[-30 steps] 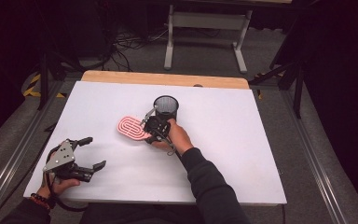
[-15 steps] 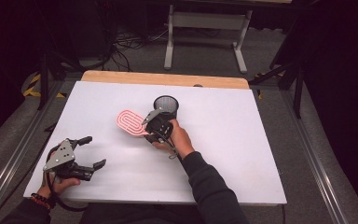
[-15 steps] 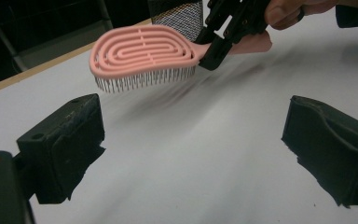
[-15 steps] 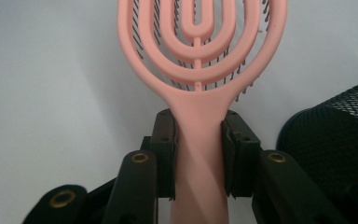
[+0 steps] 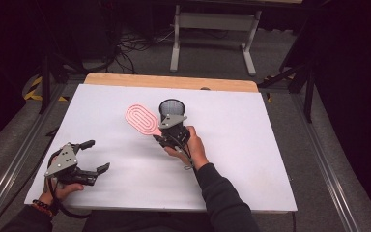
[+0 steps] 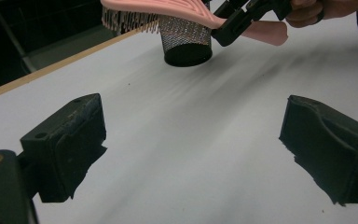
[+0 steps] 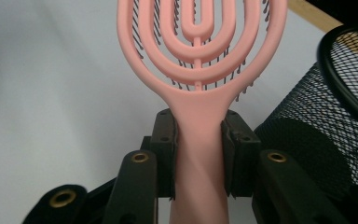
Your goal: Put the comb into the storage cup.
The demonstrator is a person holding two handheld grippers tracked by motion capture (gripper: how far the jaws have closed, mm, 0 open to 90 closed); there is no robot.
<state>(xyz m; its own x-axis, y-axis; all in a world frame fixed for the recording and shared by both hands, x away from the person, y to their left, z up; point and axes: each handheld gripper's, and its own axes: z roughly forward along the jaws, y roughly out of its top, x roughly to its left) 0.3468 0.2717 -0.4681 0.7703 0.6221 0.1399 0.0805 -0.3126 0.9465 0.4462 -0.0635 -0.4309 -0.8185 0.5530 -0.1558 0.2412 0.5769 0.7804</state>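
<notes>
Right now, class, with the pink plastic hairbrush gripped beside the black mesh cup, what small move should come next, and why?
Probably tip the pink plastic hairbrush handle-down over the black mesh cup. The right gripper clamps its handle, the brush is off the table with its head lying nearly level beside the cup's open rim, and the left gripper sits open, apart.

No legible text (none anywhere)

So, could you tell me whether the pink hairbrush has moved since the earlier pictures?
Yes. The pink hairbrush has shifted toward the table's far edge, alongside the mesh cup, held by the right gripper.
</notes>
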